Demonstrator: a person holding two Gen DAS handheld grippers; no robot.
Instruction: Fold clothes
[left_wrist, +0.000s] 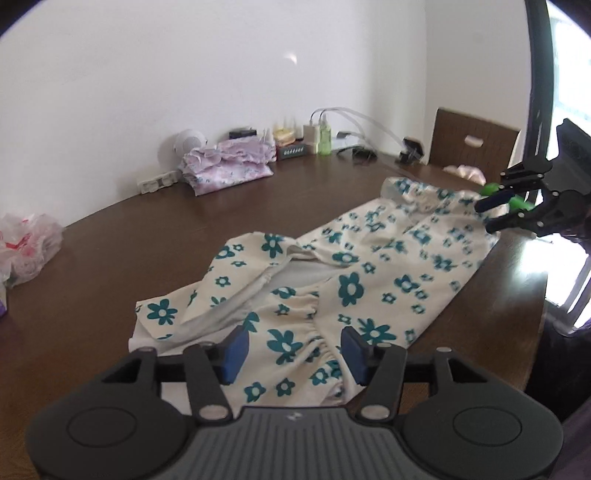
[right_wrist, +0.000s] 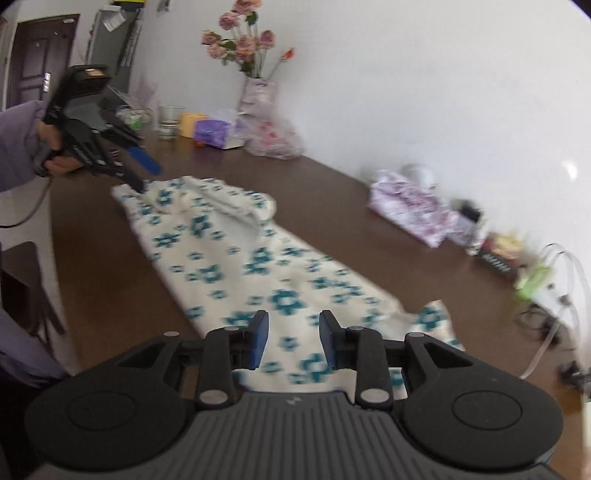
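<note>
A cream garment with teal flowers (left_wrist: 369, 273) lies spread along the brown table (left_wrist: 129, 236), its gathered waistband at the near end. My left gripper (left_wrist: 295, 349) hovers just over that waistband with its blue pads apart and nothing pinched between them. The right wrist view shows the same garment (right_wrist: 236, 258) running away from my right gripper (right_wrist: 293, 339), whose pads stand apart above the cloth's near end. Each gripper shows in the other's view: the right gripper (left_wrist: 495, 210) at the far end, and the left gripper (right_wrist: 144, 173), held by a hand, over the far end.
A folded stack of lilac clothes (left_wrist: 229, 166) sits by the wall with chargers, cables and a green bottle (left_wrist: 325, 136). A plastic bag (left_wrist: 26, 247) lies at the left. A chair (left_wrist: 472, 144) stands behind the table. A flower vase (right_wrist: 255, 92) and a glass (right_wrist: 170, 122) stand far off.
</note>
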